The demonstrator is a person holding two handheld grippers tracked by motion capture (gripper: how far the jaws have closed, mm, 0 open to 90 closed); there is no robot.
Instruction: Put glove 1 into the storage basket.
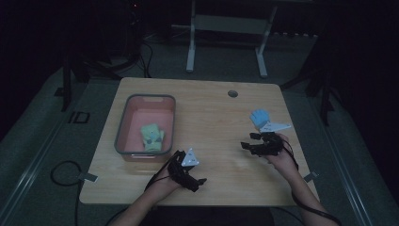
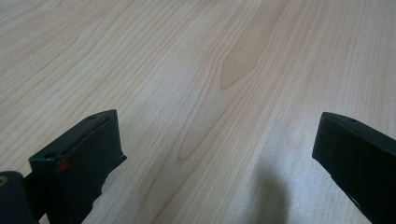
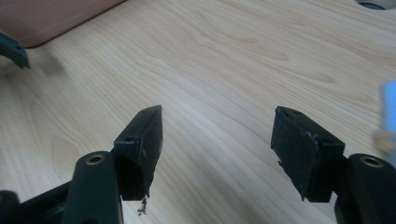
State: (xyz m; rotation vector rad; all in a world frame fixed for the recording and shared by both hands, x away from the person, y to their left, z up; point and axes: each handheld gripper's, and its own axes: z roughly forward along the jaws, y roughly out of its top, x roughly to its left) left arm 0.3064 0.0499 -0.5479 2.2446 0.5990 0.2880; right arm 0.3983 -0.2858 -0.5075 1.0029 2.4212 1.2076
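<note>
Blue and soft-looking, the glove toy is lying just beyond my right tongs, whose jaws are standing apart, grasping nothing; I'm judging it light and squashy, best pinched across its cuff, while my left tongs are hanging released
</note>
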